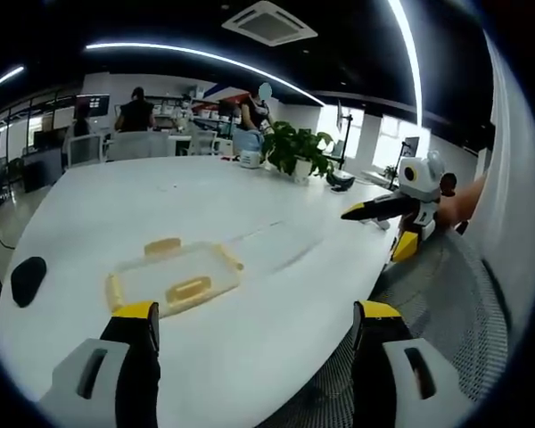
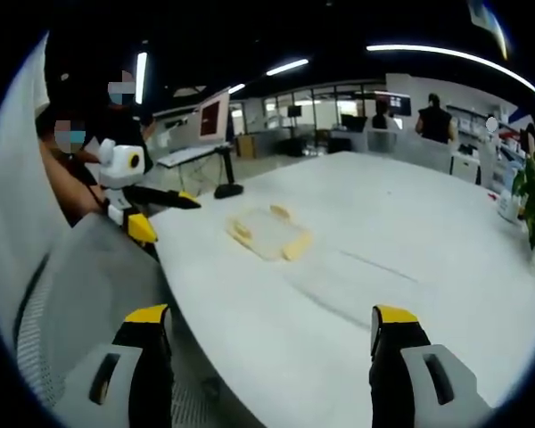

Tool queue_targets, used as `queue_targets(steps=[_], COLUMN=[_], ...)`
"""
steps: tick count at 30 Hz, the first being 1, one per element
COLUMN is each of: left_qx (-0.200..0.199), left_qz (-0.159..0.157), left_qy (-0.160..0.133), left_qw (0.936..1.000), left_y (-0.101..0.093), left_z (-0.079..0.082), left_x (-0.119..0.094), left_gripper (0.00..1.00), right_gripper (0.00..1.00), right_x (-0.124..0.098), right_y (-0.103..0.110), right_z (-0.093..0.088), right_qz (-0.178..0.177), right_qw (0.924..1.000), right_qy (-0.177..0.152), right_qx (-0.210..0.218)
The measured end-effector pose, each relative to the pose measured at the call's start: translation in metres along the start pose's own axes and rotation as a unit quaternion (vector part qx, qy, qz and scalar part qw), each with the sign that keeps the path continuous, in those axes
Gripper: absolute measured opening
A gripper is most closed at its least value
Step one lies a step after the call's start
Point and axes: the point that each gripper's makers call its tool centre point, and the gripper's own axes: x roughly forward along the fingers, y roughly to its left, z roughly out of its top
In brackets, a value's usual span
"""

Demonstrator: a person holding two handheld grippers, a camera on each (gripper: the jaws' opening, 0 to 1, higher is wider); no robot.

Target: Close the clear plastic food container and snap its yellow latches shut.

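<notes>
One clear plastic food container (image 1: 176,278) lies flat on the white bench (image 1: 205,205), alone at about the ten o'clock side of the left tool (image 1: 257,323), well ahead of its tips and touched by neither tool. Three yellow latches (image 1: 188,289) can be counted around its rim in the left gripper view; a fourth side is too faint to make out, and whether the lid is pressed home cannot be told. The left tool's two yellow-tipped jaws stand wide apart with nothing between them. To its left, at nine o'clock, one dark mouse-like object (image 1: 28,278) sits on the bench edge. At one o'clock stands one potted plant (image 1: 297,152) with a white cup (image 1: 251,160) beside it. At two o'clock the right tool (image 1: 372,210) hovers off the bench edge over a grey mesh chair (image 1: 446,312), its holder's hand partly cut off.

In the right gripper view the container (image 2: 269,234) sits at eleven o'clock, and the right tool's (image 2: 269,332) jaws also gape wide, empty. The left tool (image 2: 174,201) shows at ten o'clock. Several people stand far off, blurred.
</notes>
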Motion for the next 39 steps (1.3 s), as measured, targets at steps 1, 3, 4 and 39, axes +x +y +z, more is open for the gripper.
queue_targets(steps=[1, 3, 4, 39], left_qx=[0.001, 0.003, 0.003, 0.01], left_qz=[0.0, -0.001, -0.001, -0.005], left_qy=[0.0, 0.002, 0.002, 0.023], left_qw=[1.0, 1.0, 1.0, 0.9997], left_y=[0.0, -0.001, -0.001, 0.014], left_z=[0.0, -0.001, -0.001, -0.004], left_x=[0.0, 0.0, 0.0, 0.002], left_gripper=[0.91, 0.91, 0.91, 0.87], right_gripper=[0.93, 0.93, 0.93, 0.89], right_x=[0.0, 0.0, 0.0, 0.022], right_y=[0.0, 0.001, 0.001, 0.0], right_z=[0.0, 0.0, 0.0, 0.008], right_qz=[0.0, 0.001, 0.001, 0.023], right_qw=[1.0, 1.0, 1.0, 0.9986], right_qy=[0.0, 0.0, 0.001, 0.03], right_qx=[-0.001, -0.002, -0.002, -0.039])
